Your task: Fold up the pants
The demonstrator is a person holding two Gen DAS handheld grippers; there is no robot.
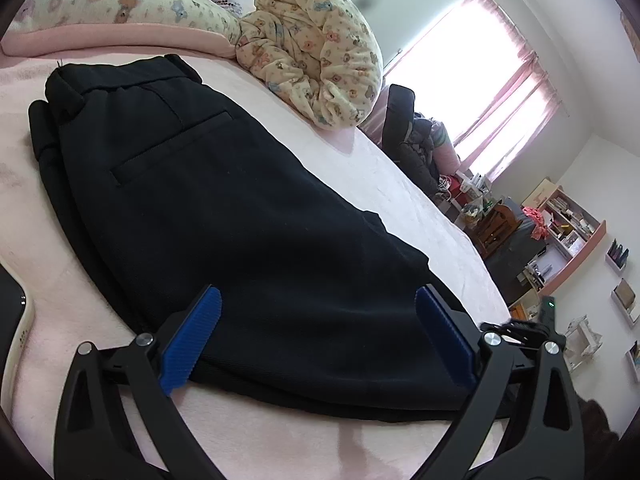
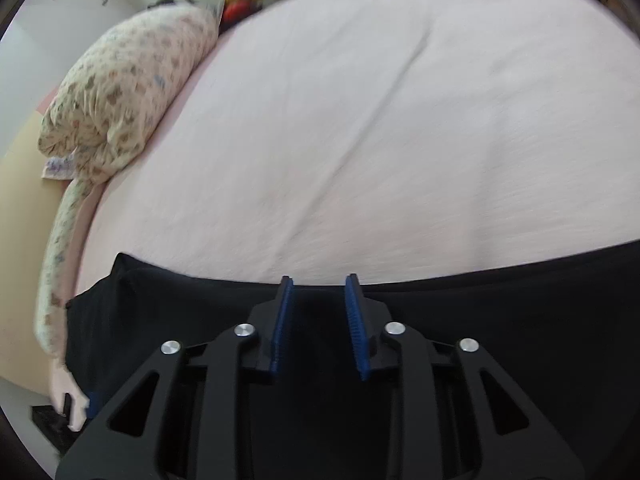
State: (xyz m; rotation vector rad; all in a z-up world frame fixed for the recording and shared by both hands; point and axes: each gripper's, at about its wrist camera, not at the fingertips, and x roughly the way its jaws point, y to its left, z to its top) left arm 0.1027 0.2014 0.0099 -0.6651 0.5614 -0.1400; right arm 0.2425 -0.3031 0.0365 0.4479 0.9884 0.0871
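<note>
Risk, as a judgement: the black pants [image 1: 224, 216] look folded into a thick stack on the pink bedsheet [image 1: 360, 168]. If either claw closes on the top layer only, a lift would peel that layer off and undo the fold. The cloth is smooth and limp, so a shallow bite near an edge could also slip out. The sheet is soft; a claw pushed down too far could pinch sheet together with pants.

Left claw [image 1: 318, 334]: jaws stand wide, blue pads on either side of the near end of the pants, not pressing on the cloth. The stack runs away from this claw toward the waistband, which lies close to the teddy-print pillow [image 1: 120, 0] and the rolled blanket [image 1: 312, 48].

Right claw [image 2: 320, 326]: jaws narrow with a clear gap between the pads; nothing is seen pinched between them. It hangs over the pants, tips close to the long edge where the black cloth meets bare sheet. This view is blurred, so contact with the cloth cannot be told.
</note>
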